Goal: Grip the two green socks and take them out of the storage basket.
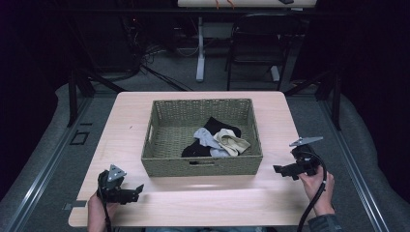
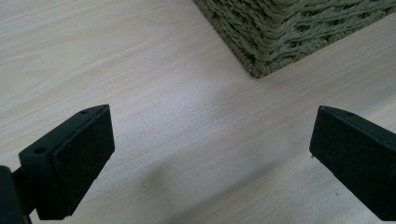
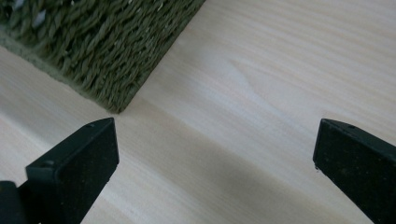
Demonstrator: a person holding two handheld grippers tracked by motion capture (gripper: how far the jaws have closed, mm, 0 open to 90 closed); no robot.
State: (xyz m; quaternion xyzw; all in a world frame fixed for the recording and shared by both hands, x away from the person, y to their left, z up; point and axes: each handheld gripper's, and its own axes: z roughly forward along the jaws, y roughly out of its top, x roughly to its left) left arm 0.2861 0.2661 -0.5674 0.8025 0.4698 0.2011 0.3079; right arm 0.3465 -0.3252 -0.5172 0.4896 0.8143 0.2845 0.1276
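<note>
1. My left tool (image 1: 138,189) sits off the near-left corner of the woven basket (image 1: 167,164), low over the surface (image 1: 193,203). In the left gripper view its jaws stand wide apart with bare wood between them, and the basket corner (image 2: 261,65) lies ahead, not touched.
2. Inside the basket, toward its near-right part, lies a small heap of socks: a black sock (image 1: 212,126) underneath, a grey sock (image 1: 207,137) across it, and a cream sock (image 1: 233,142) at the right of the heap, near the basket's right wall.
3. I judge these socks light, limp and not fragile. They will fold and drape when lifted, and one may drag a neighbour along, since they overlap.
4. The best hold, I think, is a pinch on a raised fold. The cream sock's upper hump, nearest the basket's right wall, looks the most free of the others.
5. The black sock runs long from the basket's near edge toward its far-right. The grey sock lies roughly across it. The cream sock is bunched, so I cannot tell which way it points.
6. My right tool (image 1: 278,169) hovers off the basket's near-right corner (image 3: 116,105), jaws spread wide apart, holding nothing.
</note>
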